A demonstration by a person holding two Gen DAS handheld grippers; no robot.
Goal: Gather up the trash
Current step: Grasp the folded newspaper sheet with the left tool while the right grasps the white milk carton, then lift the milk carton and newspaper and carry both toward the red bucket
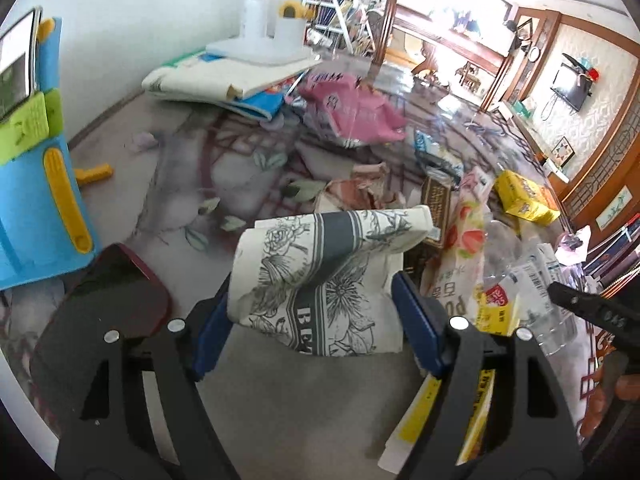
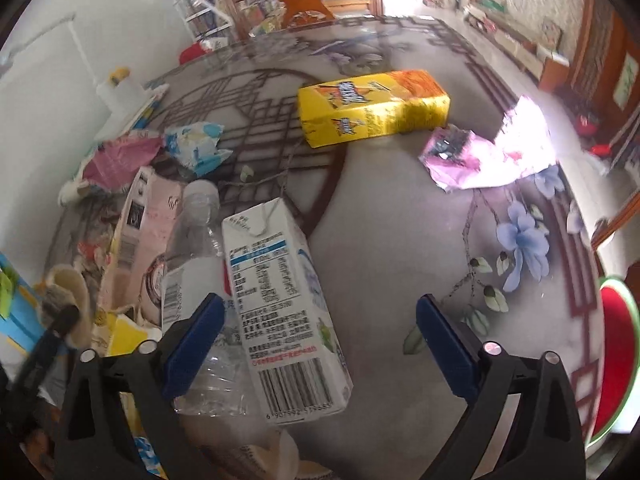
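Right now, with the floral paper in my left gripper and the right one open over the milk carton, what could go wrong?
The floral paper package sits loosely between the left gripper fingers, crumpled and sagging, so it may slip out when moved.

The right gripper is open around the white milk carton, which leans on the clear plastic bottle. Closing could catch both or roll the bottle away.

Trash-strewn floral table (image 2: 400,240)
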